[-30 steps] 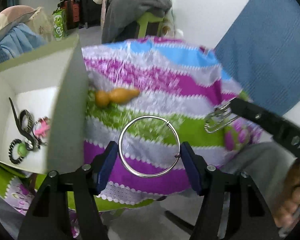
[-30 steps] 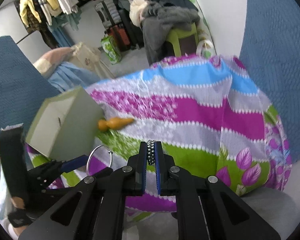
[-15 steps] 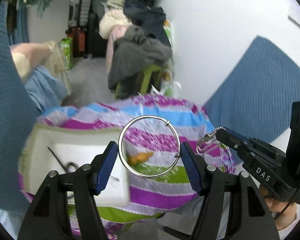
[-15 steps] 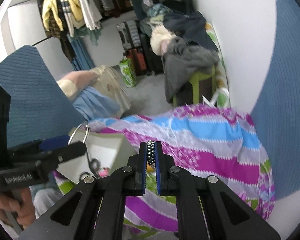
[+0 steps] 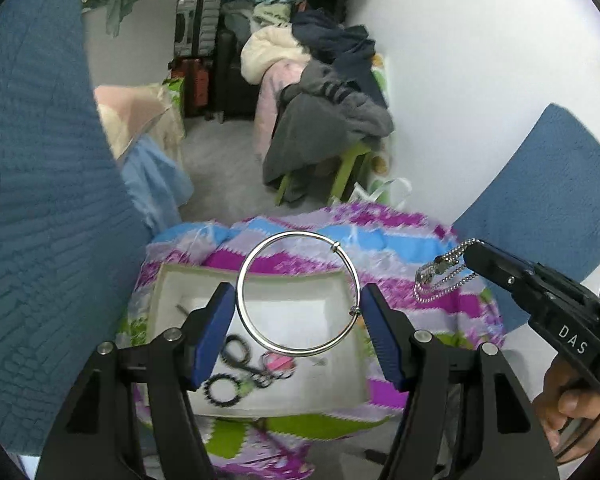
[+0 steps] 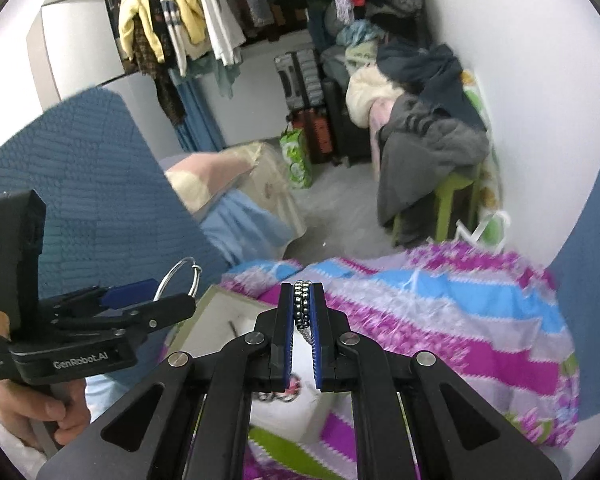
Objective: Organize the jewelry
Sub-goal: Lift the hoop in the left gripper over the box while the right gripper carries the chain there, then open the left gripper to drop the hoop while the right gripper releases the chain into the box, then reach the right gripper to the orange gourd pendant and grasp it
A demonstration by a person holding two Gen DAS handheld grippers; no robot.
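My left gripper (image 5: 297,300) is shut on a thin silver bangle (image 5: 300,233), its blue pads pressing the ring's two sides. It hangs above an open white box (image 5: 260,276) on a striped cloth (image 5: 384,248). Black hair ties (image 5: 220,392) and a pink trinket (image 5: 278,362) lie in the box. My right gripper (image 6: 302,300) is shut on a silver bead chain (image 6: 302,306), which dangles in loops from its tip (image 5: 440,276) to the right of the bangle. In the right wrist view the left gripper (image 6: 156,304) and the bangle (image 6: 180,268) are at the left, near the box (image 6: 220,320).
Blue knit panels (image 5: 40,200) (image 5: 548,208) stand on both sides of the cloth. Behind it are a green stool piled with clothes (image 5: 324,128), suitcases (image 6: 300,76) and a rack of hanging clothes (image 6: 188,12). A hand (image 6: 56,412) holds the left gripper's handle.
Both grippers have risen and drawn back from the cloth, each keeping its piece. The white box has shifted from the left edge to under the left gripper's jaws.
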